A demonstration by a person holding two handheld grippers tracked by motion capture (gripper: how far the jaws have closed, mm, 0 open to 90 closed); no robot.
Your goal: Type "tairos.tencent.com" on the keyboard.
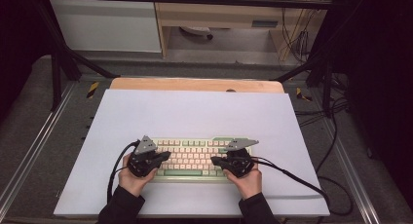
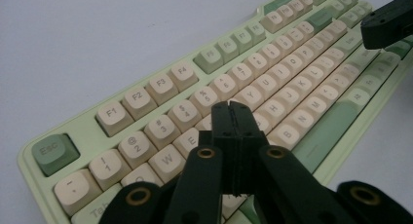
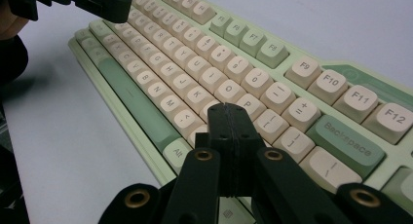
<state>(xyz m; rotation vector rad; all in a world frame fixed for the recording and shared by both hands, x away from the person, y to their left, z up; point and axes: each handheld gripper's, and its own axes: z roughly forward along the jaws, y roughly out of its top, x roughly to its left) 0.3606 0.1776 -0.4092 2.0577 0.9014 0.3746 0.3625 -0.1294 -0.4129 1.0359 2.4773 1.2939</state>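
While I watch from the high view, the biggest thing is the white surface (image 1: 195, 112), a broad sheet laid over a wooden top. Near its front edge, about midway across, lies the keyboard (image 1: 195, 158), pale green with cream keys and a green space bar, its long side running left to right. My left claw (image 1: 165, 156) hangs over the keyboard's left end, its tip pointing inward toward the middle keys; in the left gripper view (image 2: 233, 109) its jaws are pressed together with nothing between them, hovering above the letter rows near the E and R keys. My right claw (image 1: 214, 160) mirrors it over the right end; in the right gripper view (image 3: 229, 112) its jaws are likewise closed tight and empty, poised just above the keys beside P.
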